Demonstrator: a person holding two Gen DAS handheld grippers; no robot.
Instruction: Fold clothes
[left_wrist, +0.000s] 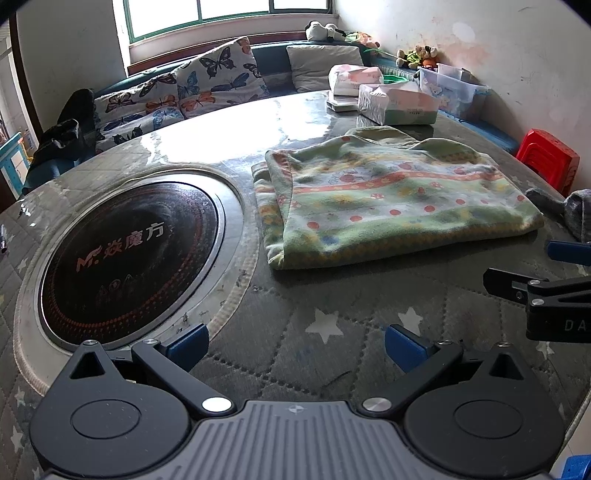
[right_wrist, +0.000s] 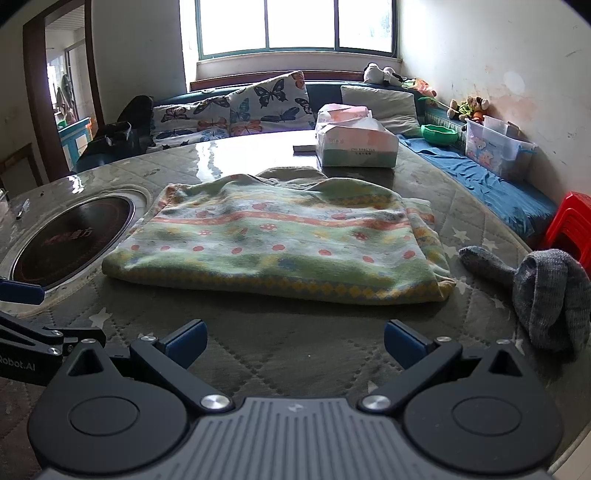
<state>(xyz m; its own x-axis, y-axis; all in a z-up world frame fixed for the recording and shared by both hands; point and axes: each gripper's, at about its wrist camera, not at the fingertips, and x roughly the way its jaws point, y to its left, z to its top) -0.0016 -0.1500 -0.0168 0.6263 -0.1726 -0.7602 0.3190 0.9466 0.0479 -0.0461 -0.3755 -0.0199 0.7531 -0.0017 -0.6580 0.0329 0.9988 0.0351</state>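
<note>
The left gripper (left_wrist: 295, 343) is held with its blue pads (left_wrist: 188, 345) spread wide; nothing is pinched between them. It hovers over the quilted star-print table cover (left_wrist: 325, 325) near the table's near edge. The right gripper (right_wrist: 293, 341) is likewise spread apart and empty, and is positioned over the same near edge. In the left wrist view, the right gripper's black finger is seen at the right border; in the right wrist view, the left gripper's finger is seen at the left border.

Between both grippers and the folded garment (right_wrist: 280, 243) a strip of bare cover is left open. The garment, a green fleece piece with red dots and orange bands, lies flat toward the middle of the table, folded into a rough rectangle. Its near hem runs roughly parallel to the near table edge. Layered edges are visible at its left side in the left wrist view and at its right side in the right wrist view.

A round induction hob (left_wrist: 129, 254) is set into the table just beside the garment's left edge, apart from it. A grey knitted sock (right_wrist: 546, 291) lies near the right table edge, close to the garment's right corner but not touching. A tissue pack (right_wrist: 356, 144) stands toward the far edge, behind the garment. A red plastic stool (right_wrist: 572, 225) is seen beyond the right edge.
</note>
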